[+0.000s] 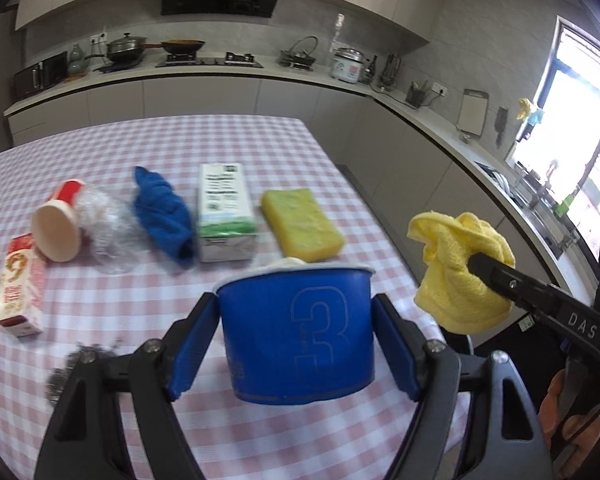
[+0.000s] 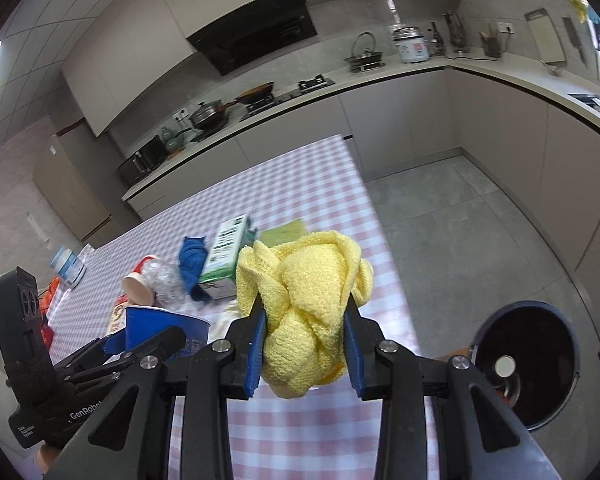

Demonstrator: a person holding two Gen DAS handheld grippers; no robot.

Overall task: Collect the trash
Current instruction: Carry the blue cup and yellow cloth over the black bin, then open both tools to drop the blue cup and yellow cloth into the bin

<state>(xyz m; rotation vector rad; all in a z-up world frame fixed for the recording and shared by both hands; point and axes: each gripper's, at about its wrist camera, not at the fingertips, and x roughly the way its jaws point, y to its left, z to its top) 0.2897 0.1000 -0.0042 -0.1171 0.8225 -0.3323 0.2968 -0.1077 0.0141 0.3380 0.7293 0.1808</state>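
My left gripper [image 1: 296, 316] is shut on a blue paper bowl [image 1: 296, 332] marked with a large 3, held above the pink checked table [image 1: 140, 412]; something pale shows over its rim. My right gripper [image 2: 306, 320] is shut on a bunched yellow cloth [image 2: 304, 304], which also hangs at the right in the left wrist view as the yellow cloth [image 1: 456, 272]. On the table lie a red paper cup [image 1: 58, 228] on its side, crumpled clear plastic [image 1: 104, 228], a blue cloth [image 1: 162, 216], a green-and-white carton [image 1: 226, 212], a yellow sponge [image 1: 302, 224] and a red-and-white carton [image 1: 20, 284].
A dark round bin [image 2: 528, 360] stands open on the grey floor to the right of the table. A steel scourer [image 1: 64, 372] lies by my left finger. A small bottle [image 2: 68, 266] rests at the table's far left. Kitchen counters with pots run along the back and right walls.
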